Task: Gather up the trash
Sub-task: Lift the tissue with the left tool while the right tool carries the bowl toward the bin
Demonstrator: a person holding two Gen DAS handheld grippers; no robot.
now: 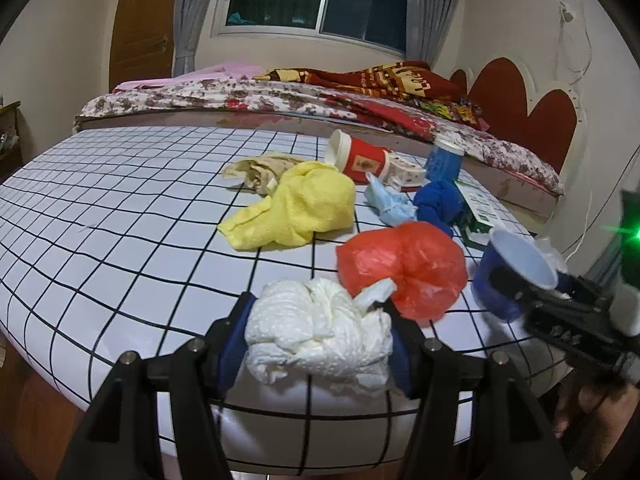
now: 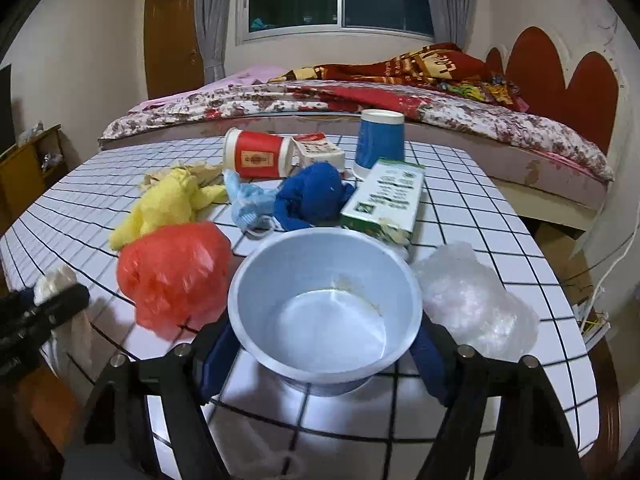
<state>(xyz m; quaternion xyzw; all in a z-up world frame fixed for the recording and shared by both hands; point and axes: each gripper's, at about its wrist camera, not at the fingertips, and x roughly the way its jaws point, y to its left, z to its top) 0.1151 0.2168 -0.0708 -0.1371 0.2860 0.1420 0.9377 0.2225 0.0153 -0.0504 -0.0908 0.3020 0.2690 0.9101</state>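
Observation:
My left gripper is shut on a crumpled white paper wad at the near edge of the white grid-patterned table. My right gripper is shut on a blue paper cup with a white, stained inside, its mouth tilted towards the camera. In the left wrist view that blue cup hangs at the right in the right gripper. A crumpled red plastic bag lies between the two grippers. In the right wrist view the left gripper and its wad show at the left edge.
Further back on the table lie a yellow cloth, a tipped red paper cup, a light blue mask, a blue cloth, a green-and-white carton and an upturned blue cup. A clear plastic bag sits right. A bed stands behind.

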